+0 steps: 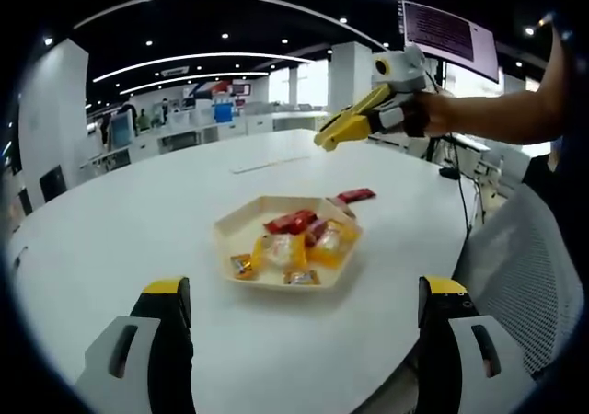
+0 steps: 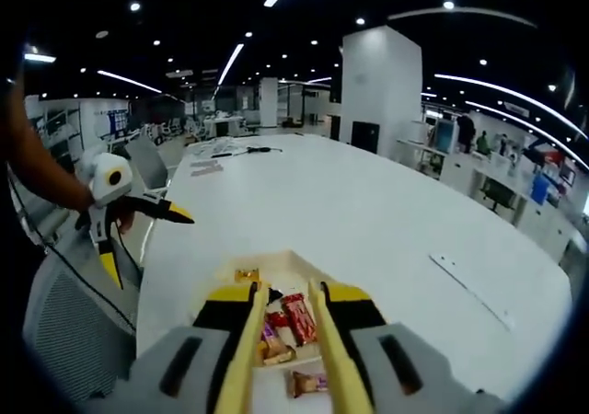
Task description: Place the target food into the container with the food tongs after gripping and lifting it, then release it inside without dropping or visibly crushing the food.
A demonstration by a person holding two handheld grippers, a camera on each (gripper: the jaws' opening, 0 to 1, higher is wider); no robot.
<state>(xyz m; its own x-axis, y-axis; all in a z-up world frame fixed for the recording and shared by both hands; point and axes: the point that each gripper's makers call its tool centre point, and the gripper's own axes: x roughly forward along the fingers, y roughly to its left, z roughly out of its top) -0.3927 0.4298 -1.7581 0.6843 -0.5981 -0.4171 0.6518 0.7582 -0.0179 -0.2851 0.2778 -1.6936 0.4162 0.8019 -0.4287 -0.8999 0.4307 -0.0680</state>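
Right gripper (image 1: pixel 324 139) hovers above tray (image 1: pixel 241 223) edge.

Right gripper view: the yellow tong blades (image 2: pixel 293 340) hide part of the shallow cream hexagonal tray (image 2: pixel 276 265) and the wrapped snacks (image 2: pixel 296 317) under them; whether any snack is held cannot be told. Left gripper view: the far office desks (image 1: pixel 184 124) are too small and blurred to read; the grey mesh chair back (image 1: pixel 525 267) is cut off at the edge.
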